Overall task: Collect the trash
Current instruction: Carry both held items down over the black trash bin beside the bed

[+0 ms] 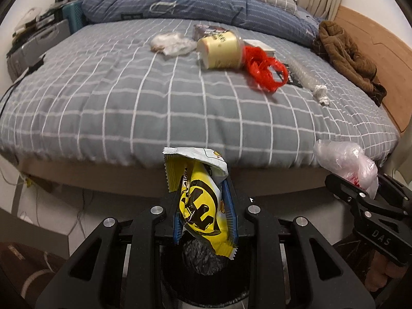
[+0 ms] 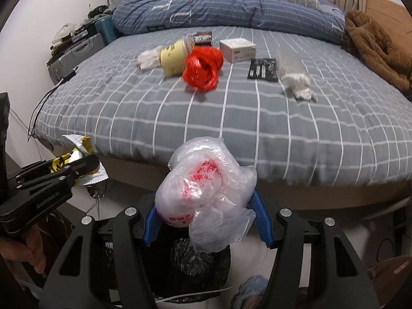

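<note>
My left gripper (image 1: 204, 193) is shut on a yellow and black snack wrapper (image 1: 200, 200), held over a bin lined with a black bag (image 1: 203, 260). My right gripper (image 2: 206, 206) is shut on a crumpled clear plastic bag with red print (image 2: 203, 193), over the same black-lined bin (image 2: 198, 260). Each gripper shows in the other's view: the right gripper (image 1: 360, 188) at the right edge, the left gripper (image 2: 74, 167) at the left. On the bed lie a yellow cup (image 1: 221, 49), a red plastic bag (image 2: 203, 67), white crumpled wrap (image 1: 172, 42), a small box (image 2: 238, 47) and a black packet (image 2: 262, 68).
The grey checked bed (image 2: 231, 118) fills the view ahead, its front edge just beyond the bin. A blue duvet (image 2: 219, 10) and a brown jacket (image 2: 376, 49) lie at its far side. A clear bottle with tissue (image 2: 293, 73) rests on the right. Suitcases and clutter (image 1: 33, 43) stand at the left.
</note>
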`<action>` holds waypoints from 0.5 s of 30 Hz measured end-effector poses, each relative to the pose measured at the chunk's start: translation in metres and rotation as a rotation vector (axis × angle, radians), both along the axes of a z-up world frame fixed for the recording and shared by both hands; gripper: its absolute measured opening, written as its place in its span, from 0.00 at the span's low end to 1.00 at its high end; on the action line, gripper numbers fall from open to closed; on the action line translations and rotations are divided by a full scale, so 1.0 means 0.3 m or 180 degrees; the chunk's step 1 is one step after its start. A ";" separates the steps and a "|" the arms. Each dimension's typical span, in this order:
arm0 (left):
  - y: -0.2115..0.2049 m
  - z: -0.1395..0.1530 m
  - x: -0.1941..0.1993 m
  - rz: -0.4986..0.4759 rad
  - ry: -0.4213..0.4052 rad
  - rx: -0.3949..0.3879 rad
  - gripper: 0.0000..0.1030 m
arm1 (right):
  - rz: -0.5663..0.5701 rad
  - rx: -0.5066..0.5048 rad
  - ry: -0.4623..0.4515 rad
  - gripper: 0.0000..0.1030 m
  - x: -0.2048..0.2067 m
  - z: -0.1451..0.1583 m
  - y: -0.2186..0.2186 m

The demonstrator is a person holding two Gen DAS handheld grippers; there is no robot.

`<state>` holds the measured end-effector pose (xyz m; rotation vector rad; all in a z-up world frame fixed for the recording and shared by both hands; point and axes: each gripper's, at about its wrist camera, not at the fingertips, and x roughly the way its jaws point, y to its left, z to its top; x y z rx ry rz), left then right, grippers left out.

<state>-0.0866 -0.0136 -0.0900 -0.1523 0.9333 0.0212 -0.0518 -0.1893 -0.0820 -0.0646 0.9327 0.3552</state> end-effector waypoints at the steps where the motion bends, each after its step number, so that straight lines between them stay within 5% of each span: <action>1: 0.005 -0.006 -0.017 0.0008 0.0026 -0.0021 0.25 | 0.0006 -0.0016 0.0019 0.55 -0.010 -0.005 0.004; 15: 0.031 -0.170 -0.091 0.0046 0.0367 -0.0041 0.25 | 0.0036 -0.0192 0.0335 0.55 -0.068 -0.133 0.035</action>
